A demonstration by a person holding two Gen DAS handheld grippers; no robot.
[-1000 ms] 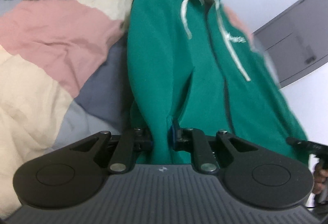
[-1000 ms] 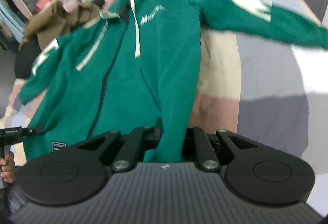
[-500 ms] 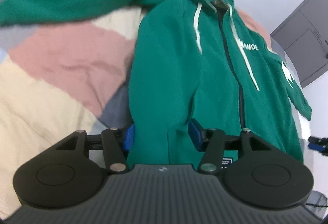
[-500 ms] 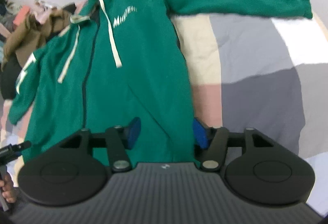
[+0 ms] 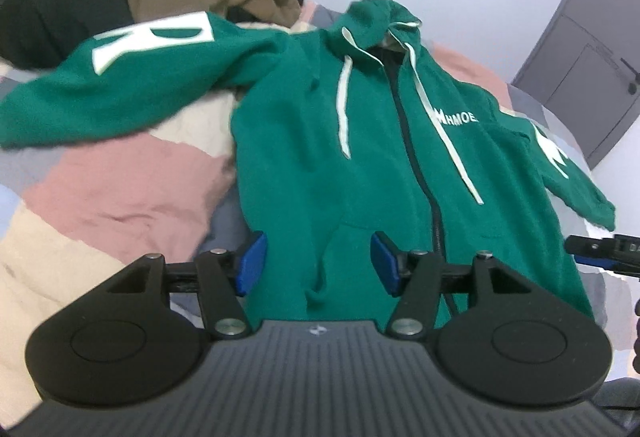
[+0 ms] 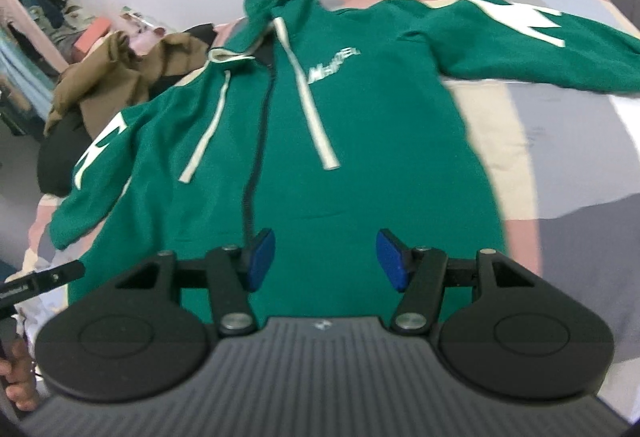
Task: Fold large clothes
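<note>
**Hoodie lies flat, both grippers free above its hem**

The green hoodie (image 5: 320, 165) lies face up on the patchwork bedcover (image 5: 100, 197). Its long axis runs straight away from both pairs of jaws, hem nearest, hood farthest. The left gripper (image 5: 318, 263) has just opened its jaws; the hem fabric shows between the 2 blue pads, but they do not press on it. The right gripper (image 6: 326, 261) has also just opened, and it holds nothing. The 2 sleeves spread out to the sides. The sleeve with the big white letter (image 5: 120, 77) lies ahead and left of the left jaws, so the left hand is probably nearer for folding it in; the other sleeve (image 6: 540, 45) lies ahead and right of the right jaws.
</note>
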